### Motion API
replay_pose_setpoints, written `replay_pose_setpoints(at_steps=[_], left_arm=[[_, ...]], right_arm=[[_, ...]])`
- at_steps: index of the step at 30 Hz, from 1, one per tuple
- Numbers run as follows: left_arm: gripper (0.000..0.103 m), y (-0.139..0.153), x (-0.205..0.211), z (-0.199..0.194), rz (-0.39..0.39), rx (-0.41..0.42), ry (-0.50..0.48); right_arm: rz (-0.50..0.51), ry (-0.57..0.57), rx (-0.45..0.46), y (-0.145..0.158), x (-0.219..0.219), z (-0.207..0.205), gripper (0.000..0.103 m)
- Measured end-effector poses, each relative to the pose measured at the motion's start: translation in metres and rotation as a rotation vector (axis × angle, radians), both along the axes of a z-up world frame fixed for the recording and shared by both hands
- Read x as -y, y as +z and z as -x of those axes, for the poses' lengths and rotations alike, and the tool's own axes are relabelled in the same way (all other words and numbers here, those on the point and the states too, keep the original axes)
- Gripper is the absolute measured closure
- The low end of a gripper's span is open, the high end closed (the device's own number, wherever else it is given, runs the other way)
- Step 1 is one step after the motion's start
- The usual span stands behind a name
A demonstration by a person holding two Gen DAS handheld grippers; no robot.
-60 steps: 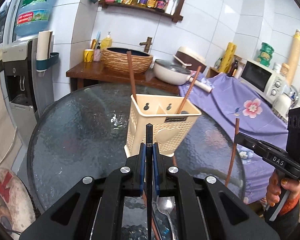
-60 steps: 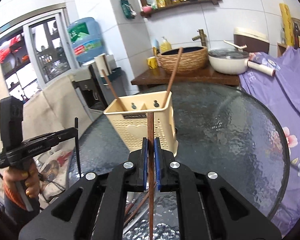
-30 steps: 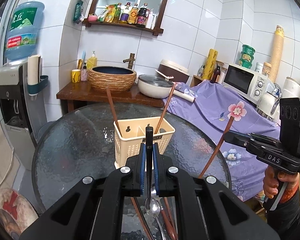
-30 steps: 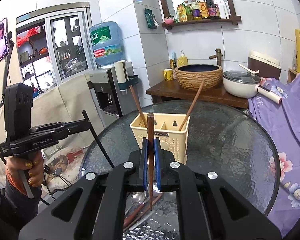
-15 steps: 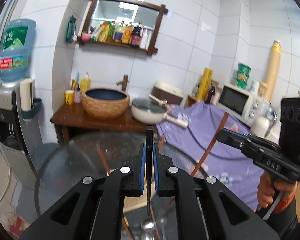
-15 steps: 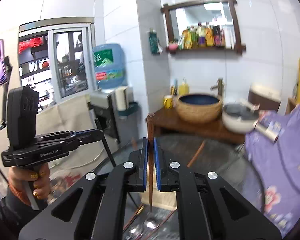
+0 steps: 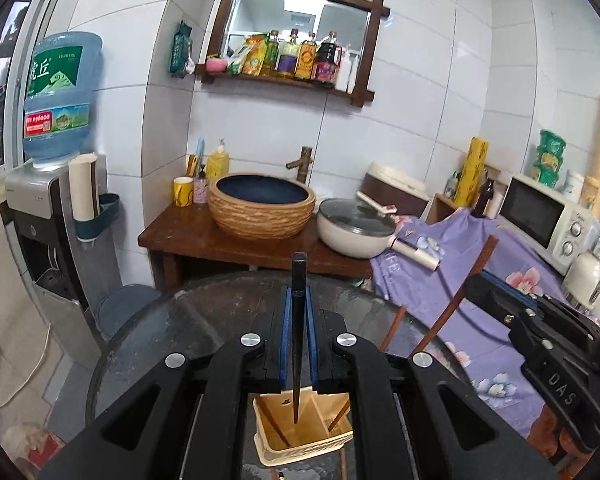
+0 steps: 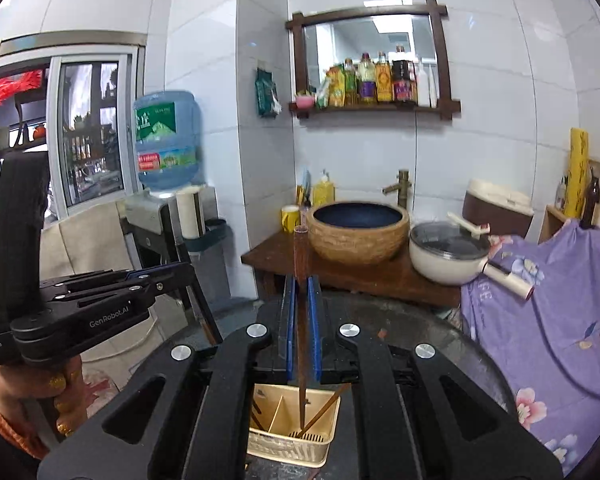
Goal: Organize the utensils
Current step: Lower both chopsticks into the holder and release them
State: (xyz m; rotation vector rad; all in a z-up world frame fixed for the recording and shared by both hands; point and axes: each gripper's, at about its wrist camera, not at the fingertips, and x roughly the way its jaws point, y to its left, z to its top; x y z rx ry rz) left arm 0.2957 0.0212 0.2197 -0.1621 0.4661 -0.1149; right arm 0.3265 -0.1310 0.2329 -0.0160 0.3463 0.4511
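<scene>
Left wrist view: left hand-held gripper (image 7: 298, 336) is pinching a thin black chopstick (image 7: 299, 280), held upright at frame centre, tip hanging above the cream plastic slotted utensil holder (image 7: 300, 444) at bottom centre on the round dark glass tabletop (image 7: 204, 320). Two brown wooden chopsticks (image 7: 274, 422) already lean inside it. At right, the right hand-held gripper (image 7: 480, 280) carries a reddish-brown wooden chopstick (image 7: 452, 312).

Right wrist view: right hand-held gripper (image 8: 302, 320) clamps that reddish-brown wooden chopstick (image 8: 300, 252), tip over the holder's (image 8: 292, 440) right compartment. Left hand-held gripper (image 8: 180, 268) at mid-left.

Judgement: partly done, with two stowed and two held, not yet dropped in. Whether utensils remain on the tabletop can't be told.
</scene>
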Motion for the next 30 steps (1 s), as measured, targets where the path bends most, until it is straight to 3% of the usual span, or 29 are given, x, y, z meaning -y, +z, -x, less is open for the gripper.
replay_pose_setpoints(at_steps=[9,17,24,27,29,30], left_arm=[[0.096,-0.061,-0.002,-0.009,0.014,-0.100,-0.015],[0.096,-0.086,-0.003,-0.019,0.024,-0.146,-0.016],[0.096,-0.087,-0.003,-0.019,0.024,-0.143,-0.018],[0.085,-0.088,-0.006,-0.016,0.042,-0.137,-0.020],[0.066,-0.088,-0.006,-0.011,0.041,-0.126,-0.018],[0.062,-0.088,-0.006,-0.008,0.039,-0.117,-0.020]], right_arm=[[-0.023,-0.028,-0.142,-0.067,0.001,-0.030,0.096],[-0.049,-0.051,-0.180,-0.084,0.010,-0.041,0.096],[-0.060,-0.067,-0.177,-0.087,0.015,-0.042,0.096],[-0.057,-0.078,-0.169,-0.088,0.018,-0.042,0.096],[-0.054,-0.087,-0.164,-0.091,0.020,-0.040,0.096],[-0.054,-0.088,-0.164,-0.092,0.022,-0.039,0.094]])
